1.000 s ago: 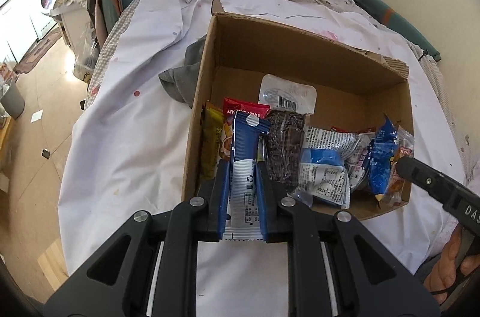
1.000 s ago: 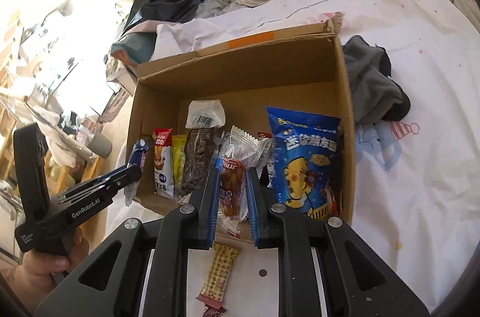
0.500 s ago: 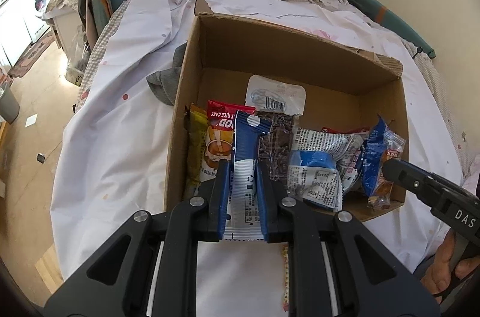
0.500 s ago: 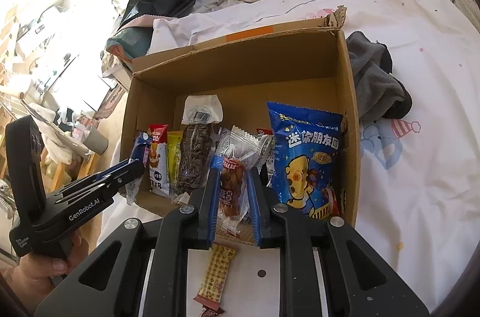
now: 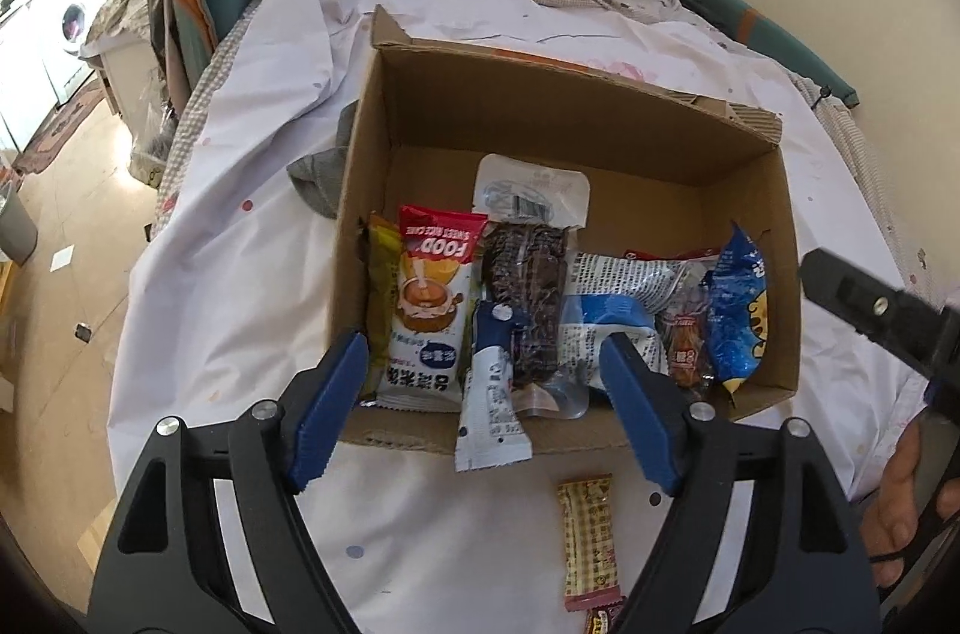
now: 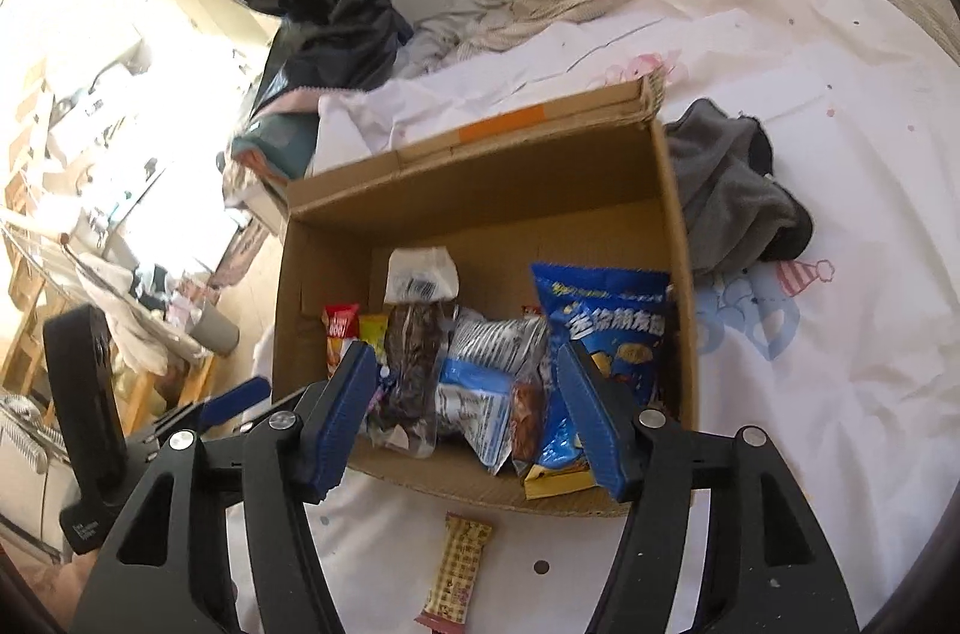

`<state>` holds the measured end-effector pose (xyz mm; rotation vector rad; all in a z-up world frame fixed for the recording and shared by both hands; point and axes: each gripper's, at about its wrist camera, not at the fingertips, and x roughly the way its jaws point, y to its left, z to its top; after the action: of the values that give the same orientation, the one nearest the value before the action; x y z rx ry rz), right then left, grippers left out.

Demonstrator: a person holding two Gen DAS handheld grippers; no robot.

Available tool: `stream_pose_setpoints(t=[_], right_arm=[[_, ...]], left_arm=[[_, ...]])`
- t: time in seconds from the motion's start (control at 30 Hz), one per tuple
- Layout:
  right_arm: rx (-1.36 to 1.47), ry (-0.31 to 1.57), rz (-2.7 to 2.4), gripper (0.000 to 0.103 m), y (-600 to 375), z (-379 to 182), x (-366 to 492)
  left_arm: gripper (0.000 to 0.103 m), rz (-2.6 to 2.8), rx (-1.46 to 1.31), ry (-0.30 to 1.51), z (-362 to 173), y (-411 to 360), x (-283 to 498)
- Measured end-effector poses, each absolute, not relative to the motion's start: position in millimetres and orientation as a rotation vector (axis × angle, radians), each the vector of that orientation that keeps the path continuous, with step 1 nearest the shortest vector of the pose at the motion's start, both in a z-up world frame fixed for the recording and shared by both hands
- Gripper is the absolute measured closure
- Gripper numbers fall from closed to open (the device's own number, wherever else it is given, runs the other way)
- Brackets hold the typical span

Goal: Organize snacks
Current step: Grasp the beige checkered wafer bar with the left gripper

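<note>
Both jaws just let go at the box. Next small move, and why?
Probably pull the left gripper back and drop to the checked yellow bar on the white sheet. Both sets of jaws have just been opening, nothing clamped; the blue-and-white packet leans over the cardboard box front wall, and that bar lies outside, nearest. Right gripper could equally take it.

- dark wrapper (image 5: 603, 621) below the checkered bar (image 5: 587, 544) is cut off by the frame edge
- red packet (image 6: 531, 311) mostly buried behind the blue bag (image 6: 606, 334)
</note>
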<state>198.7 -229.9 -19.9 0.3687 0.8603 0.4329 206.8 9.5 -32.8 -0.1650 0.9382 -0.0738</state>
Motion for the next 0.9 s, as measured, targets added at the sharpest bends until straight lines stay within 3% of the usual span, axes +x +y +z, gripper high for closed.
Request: stream_pose_setpoints(t=[0.4, 0.9], right_arm=[[0.464, 0.905, 0.365, 0.037, -257.6, -20.8, 175.0], [0.475, 1.060, 0.264, 0.037, -275.1, -47.5, 135.6]], left_arm=[[0.026, -0.028, -0.179, 1.013, -36.4, 22.2, 179.7], [0.027, -0.159, -0.112, 1.271, -110.6, -61.2, 161.6]])
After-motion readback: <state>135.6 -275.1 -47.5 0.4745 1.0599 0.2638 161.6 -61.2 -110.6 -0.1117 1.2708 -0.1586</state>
